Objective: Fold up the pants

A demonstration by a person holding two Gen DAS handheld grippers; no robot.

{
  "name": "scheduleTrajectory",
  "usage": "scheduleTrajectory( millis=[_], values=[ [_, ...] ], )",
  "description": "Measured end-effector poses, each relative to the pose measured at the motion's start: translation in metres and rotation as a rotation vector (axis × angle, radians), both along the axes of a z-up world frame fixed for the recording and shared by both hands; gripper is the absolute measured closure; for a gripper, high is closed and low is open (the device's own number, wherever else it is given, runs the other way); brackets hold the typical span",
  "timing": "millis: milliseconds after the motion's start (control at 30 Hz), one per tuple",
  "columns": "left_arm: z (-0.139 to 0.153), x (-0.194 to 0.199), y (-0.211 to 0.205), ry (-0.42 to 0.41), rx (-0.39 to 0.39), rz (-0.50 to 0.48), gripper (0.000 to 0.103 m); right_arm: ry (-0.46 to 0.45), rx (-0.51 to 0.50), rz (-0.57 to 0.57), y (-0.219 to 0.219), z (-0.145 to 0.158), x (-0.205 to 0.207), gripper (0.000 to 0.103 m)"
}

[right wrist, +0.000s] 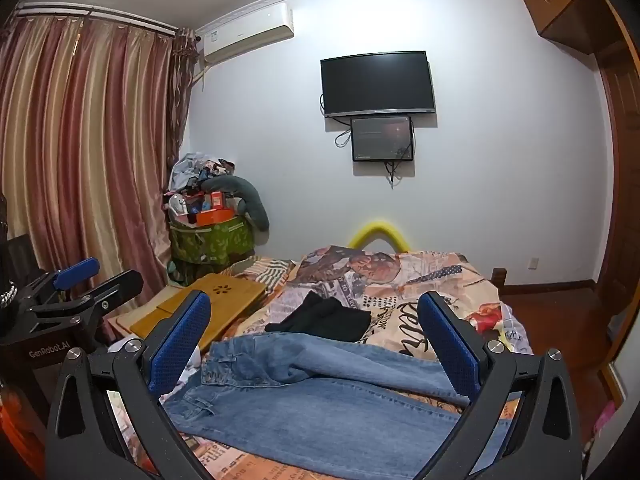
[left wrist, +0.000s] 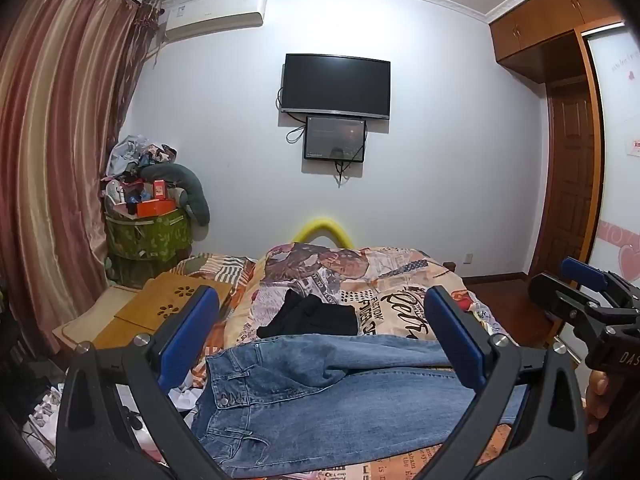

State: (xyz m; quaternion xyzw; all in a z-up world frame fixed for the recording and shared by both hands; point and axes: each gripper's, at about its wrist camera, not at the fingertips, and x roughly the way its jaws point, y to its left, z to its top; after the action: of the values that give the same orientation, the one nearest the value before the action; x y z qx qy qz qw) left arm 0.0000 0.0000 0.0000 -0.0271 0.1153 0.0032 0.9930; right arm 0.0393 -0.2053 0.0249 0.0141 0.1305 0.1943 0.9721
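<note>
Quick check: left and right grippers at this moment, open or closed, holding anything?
Left gripper: open wide, holding nothing, above the jeans.
Right gripper: open wide, holding nothing, also above the jeans.

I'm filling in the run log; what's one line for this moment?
stage: before first grasp | left gripper: open, empty | right gripper: open, empty | blue jeans: flat on bed, unfolded

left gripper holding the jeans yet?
No. The left gripper is open above the jeans, which lie flat on the bed.
</note>
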Motion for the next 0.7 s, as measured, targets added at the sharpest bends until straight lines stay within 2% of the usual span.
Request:
scheduleTrajectory(
  millis=[700],
  values=[
    [0.0054,0.0002,-0.0029,0.002,0.002,0.004,0.000,0.000,0.005,-0.006,-0.0024,-0.0010,0.0008,0.000]
  ],
)
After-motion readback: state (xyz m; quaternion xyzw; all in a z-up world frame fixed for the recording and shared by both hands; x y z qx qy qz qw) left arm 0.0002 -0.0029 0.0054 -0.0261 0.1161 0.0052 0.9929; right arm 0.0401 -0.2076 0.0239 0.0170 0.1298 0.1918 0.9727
